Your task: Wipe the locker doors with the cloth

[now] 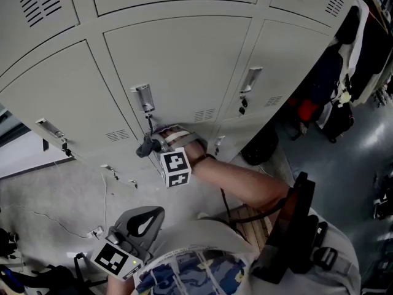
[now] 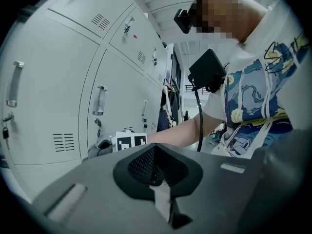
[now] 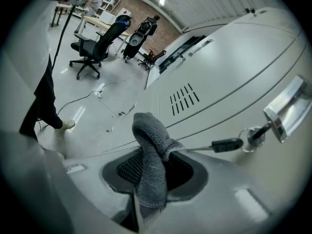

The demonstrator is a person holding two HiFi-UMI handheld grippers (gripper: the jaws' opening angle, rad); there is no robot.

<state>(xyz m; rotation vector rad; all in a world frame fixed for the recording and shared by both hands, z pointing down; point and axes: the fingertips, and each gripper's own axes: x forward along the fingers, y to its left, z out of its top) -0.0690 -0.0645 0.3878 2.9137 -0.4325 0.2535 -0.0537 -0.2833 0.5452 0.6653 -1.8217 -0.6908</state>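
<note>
A grey cloth (image 3: 150, 150) is clamped between the jaws of the right gripper (image 3: 152, 179). Its bunched end sticks out past the tips, so fabric rather than plastic would meet the metal. In the head view the cloth sits just below the handle (image 1: 143, 97) of the middle locker door (image 1: 184, 54), at or very near the door's face; actual contact cannot be confirmed. A key (image 3: 226, 144) on a ring hangs just under the handle, right beside the cloth, and could snag a stroke. Above and to the right of the handle the door is a broad bare panel, bounded by seams with neighbouring doors. Vent slots (image 3: 184, 97) lie to the handle's right. The left gripper (image 1: 144, 220) hangs well below the handle, near the person's torso, with its jaws together on nothing, probably to keep it out of the way.
</note>
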